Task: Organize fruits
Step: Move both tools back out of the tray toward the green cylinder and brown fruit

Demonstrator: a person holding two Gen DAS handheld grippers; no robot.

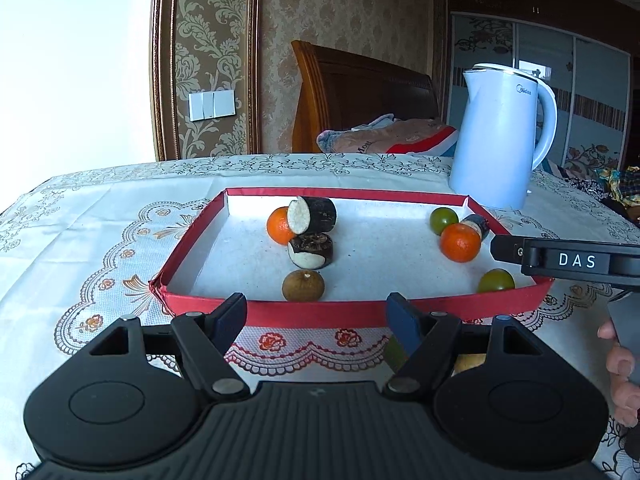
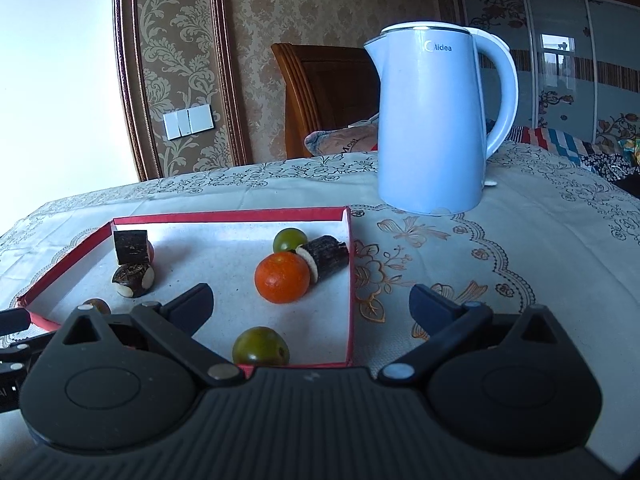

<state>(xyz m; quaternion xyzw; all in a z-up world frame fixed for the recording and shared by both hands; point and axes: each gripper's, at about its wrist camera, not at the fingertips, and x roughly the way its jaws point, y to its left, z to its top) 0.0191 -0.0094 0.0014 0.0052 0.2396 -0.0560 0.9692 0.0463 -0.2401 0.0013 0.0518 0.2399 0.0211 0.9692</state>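
Observation:
A red-rimmed tray (image 1: 192,236) (image 2: 351,280) with a white floor holds the fruit. On its left are an orange (image 1: 278,226), two dark sugarcane pieces (image 1: 314,210) (image 1: 311,250) and a brown round fruit (image 1: 303,286). On its right are an orange (image 1: 460,242) (image 2: 282,277), two green fruits (image 1: 443,220) (image 1: 496,281) (image 2: 261,346) and a sugarcane piece (image 2: 326,258). My left gripper (image 1: 316,314) is open and empty before the tray's near rim. My right gripper (image 2: 312,306) is open and empty over the tray's right rim.
A pale blue kettle (image 1: 500,136) (image 2: 432,120) stands behind the tray's right corner on the patterned tablecloth (image 1: 100,220). A green and a yellowish fruit lie on the cloth behind my left gripper's right finger (image 1: 404,326). A bed and wardrobe lie beyond.

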